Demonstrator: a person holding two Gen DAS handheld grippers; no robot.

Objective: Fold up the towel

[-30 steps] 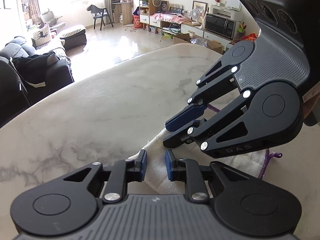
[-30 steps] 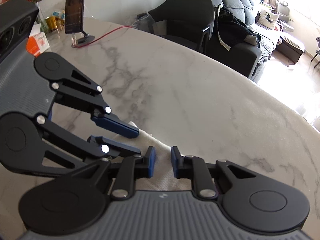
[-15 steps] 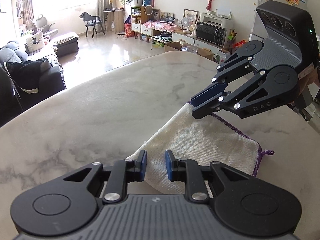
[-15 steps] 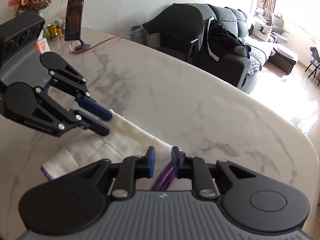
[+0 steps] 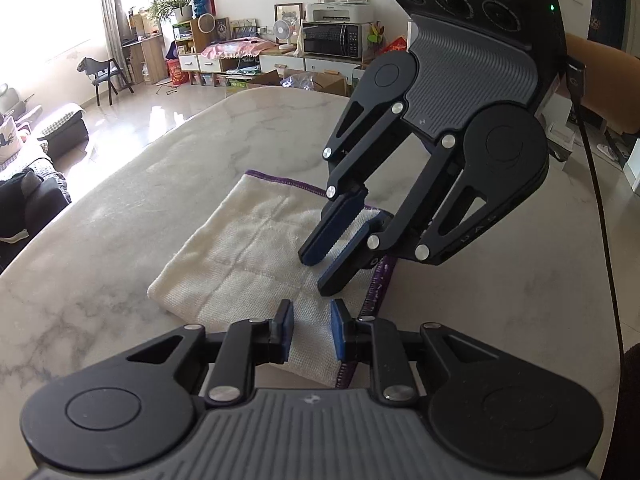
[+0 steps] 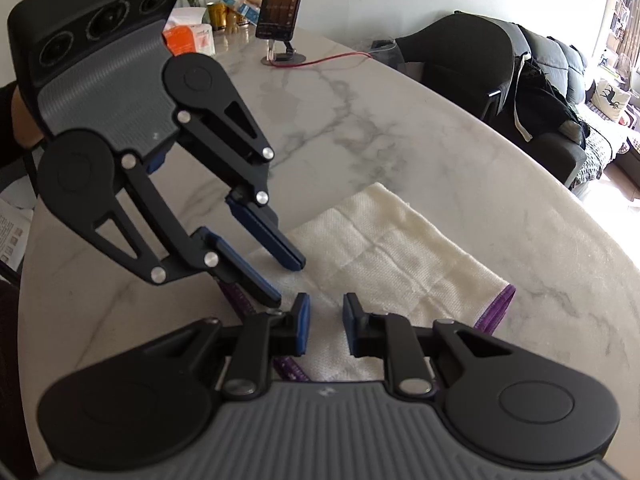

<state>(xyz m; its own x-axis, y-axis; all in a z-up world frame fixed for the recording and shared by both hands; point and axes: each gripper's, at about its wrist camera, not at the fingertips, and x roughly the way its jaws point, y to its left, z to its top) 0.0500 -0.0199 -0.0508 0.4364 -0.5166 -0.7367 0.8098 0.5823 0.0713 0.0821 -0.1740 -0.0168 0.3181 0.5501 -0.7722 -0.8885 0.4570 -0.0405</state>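
Observation:
A cream towel with a purple stitched hem lies folded flat on the marble table. My left gripper hovers over the towel's near end beside the purple hem, its jaws a little apart with nothing pinched. Just ahead, my right gripper tilts down over the same hem side, its blue fingers parted and empty. In the right wrist view the towel stretches away from my right gripper. The left gripper is close on the left there, its tips over the cloth.
A phone on a stand with a red cable, an orange box and small jars stand at the table's far end. A black chair and a dark sofa lie beyond the curved table edge. A person's arm shows behind each gripper.
Both grippers swung apart half a second ago and have now come close together again over the towel's purple-hemmed side. The towel stays flat on the table. Neither gripper took hold of anything.

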